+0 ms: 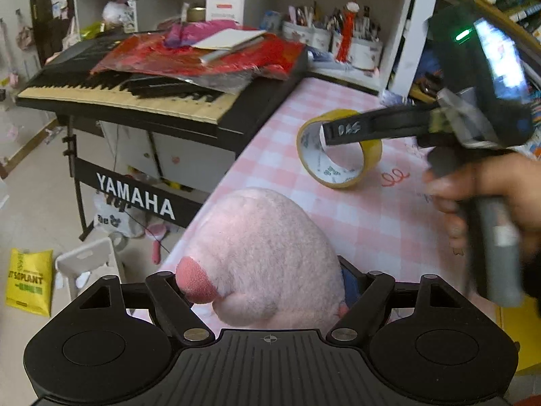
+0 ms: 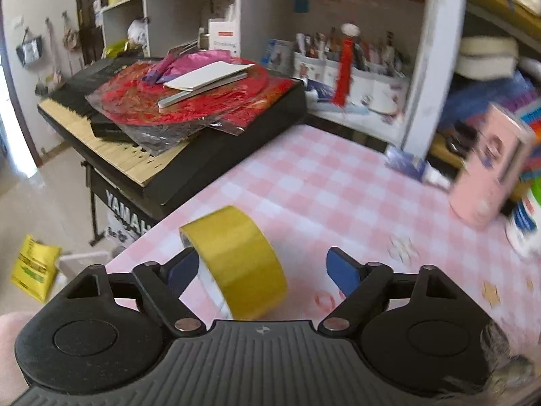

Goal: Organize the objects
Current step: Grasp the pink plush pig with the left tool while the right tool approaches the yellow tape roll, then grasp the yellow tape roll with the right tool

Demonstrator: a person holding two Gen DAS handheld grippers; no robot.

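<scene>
Pink-and-white checked tablecloth [image 2: 304,182] covers my work surface, with white shelf cubbies [image 2: 436,77] behind. Yamaha keyboard [image 1: 135,98] beside it, heaped with red foil sheets. Pink plush toy [image 1: 267,253] clamped in my left gripper [image 1: 270,291]. Yellow tape roll [image 2: 236,257] on edge between my right gripper [image 2: 263,267]'s spread, non-touching pads.

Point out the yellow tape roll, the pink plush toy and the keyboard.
yellow tape roll [image 2: 236,257]: right wrist view, on its yellow outer band.
pink plush toy [image 1: 270,253]: left wrist view, on its fuzzy body.
keyboard [image 1: 135,96]: left wrist view, on its keys.
</scene>
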